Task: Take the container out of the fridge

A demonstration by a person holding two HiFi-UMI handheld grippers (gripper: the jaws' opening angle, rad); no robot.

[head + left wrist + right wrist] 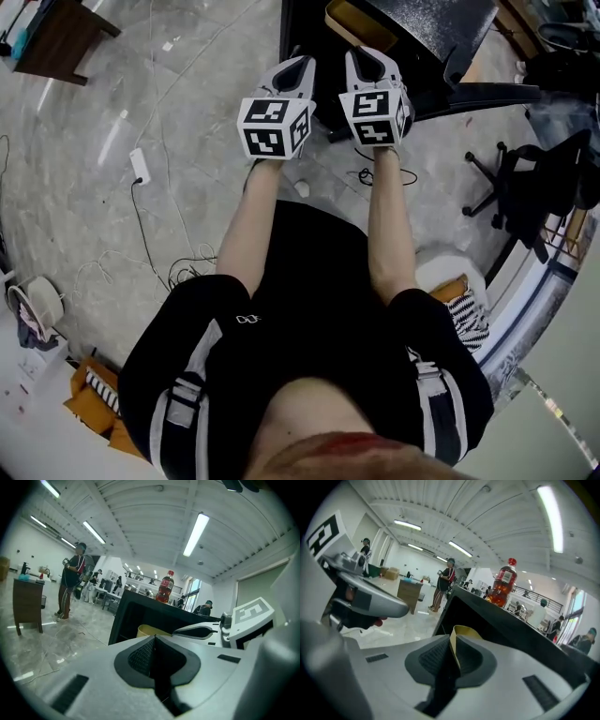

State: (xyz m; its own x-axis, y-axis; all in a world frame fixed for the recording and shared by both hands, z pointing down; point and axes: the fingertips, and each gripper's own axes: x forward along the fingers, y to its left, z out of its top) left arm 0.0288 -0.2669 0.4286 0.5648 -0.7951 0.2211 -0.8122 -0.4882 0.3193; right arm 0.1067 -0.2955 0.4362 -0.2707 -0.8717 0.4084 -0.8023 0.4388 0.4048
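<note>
A yellow container (359, 22) sits in the open black fridge (441, 42) ahead of me. In the right gripper view its yellow rim (465, 631) runs down between the pads, and my right gripper (452, 644) is shut on it. From above, the right gripper (367, 58) reaches the container's near edge. My left gripper (298, 66) hovers just left of it at the fridge's edge. Seen from its own camera, the left gripper (153, 641) is shut with nothing in it, and the container (151, 630) lies just beyond its tips.
A red drink bottle (503, 584) stands on top of the fridge. A black office chair (530, 178) is at the right, a wooden desk (58, 37) at the far left. A power strip (140, 166) and cables lie on the floor. People (71, 581) stand far off.
</note>
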